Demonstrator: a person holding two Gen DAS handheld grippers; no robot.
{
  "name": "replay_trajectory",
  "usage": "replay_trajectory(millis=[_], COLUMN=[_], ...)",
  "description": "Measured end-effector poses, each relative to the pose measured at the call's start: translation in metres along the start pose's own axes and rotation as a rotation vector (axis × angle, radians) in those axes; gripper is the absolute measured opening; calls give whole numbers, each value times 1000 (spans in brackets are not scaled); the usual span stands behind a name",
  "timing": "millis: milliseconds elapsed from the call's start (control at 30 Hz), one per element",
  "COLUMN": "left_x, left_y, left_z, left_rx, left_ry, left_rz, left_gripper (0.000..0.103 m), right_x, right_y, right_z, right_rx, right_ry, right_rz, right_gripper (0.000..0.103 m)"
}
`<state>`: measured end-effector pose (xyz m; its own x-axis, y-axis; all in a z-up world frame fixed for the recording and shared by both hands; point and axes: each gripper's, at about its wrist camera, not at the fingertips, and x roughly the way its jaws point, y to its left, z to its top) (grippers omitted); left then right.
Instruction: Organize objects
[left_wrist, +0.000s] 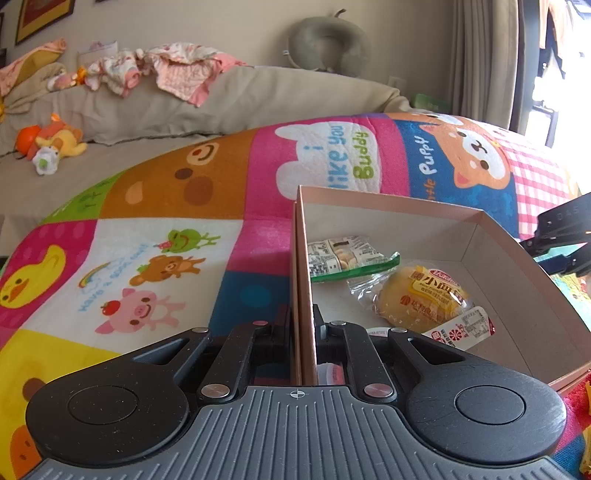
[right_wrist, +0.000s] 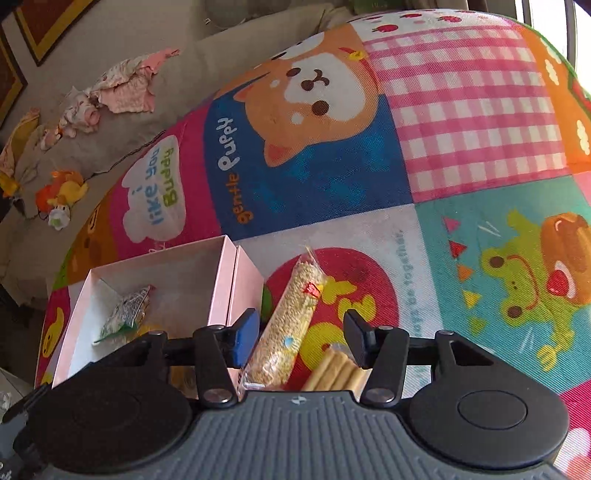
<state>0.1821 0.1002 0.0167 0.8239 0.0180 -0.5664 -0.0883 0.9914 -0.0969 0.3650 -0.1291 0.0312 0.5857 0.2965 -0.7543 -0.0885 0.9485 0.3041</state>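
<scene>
My left gripper (left_wrist: 302, 325) is shut on the left wall of a pink cardboard box (left_wrist: 509, 258). Inside the box lie a green-and-white snack packet (left_wrist: 347, 258), a wrapped yellow bun (left_wrist: 421, 297) and a red-and-white packet (left_wrist: 461, 328). My right gripper (right_wrist: 301, 334) is open and empty, low over the play mat just right of the box (right_wrist: 221, 280). A long grain snack bar in clear wrap (right_wrist: 288, 325) lies between its fingers. A pack of biscuit sticks (right_wrist: 338, 373) lies beside it.
Everything rests on a colourful cartoon play mat (left_wrist: 147, 258) that also shows in the right wrist view (right_wrist: 461, 110). Behind it is a beige sofa (left_wrist: 221, 103) with baby clothes (left_wrist: 166, 70) and a plush toy (left_wrist: 51, 142). A window is at the far right.
</scene>
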Motion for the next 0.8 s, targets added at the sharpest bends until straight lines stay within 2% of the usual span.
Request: replay_trajectory(millis=[67,167,267,433,633,800], left_x=[0,0,-1,0,-1,-1], left_y=[1,2,3,3,4,3], left_z=[1,1,1,1,2,2], left_rx=[-4,-10,-11,-10,-3,-2], left_ry=[2,5,5,5,1,0], left_rz=[-4,-10,-13,-12,-8,-7], left_gripper=[11,11,11,11,11,11], right_x=[20,37,24,-51,-139,-164], right_y=[3,0,-3,-6,-16,-40], right_z=[5,4,-1,-27,-75,-139], right_rx=[32,65,53,-23,-18,24], right_ry=[19,82,82,11,-32,24], right_rz=[-13,-6,-5,20,80,84], right_gripper=[50,31,30,29,24,25])
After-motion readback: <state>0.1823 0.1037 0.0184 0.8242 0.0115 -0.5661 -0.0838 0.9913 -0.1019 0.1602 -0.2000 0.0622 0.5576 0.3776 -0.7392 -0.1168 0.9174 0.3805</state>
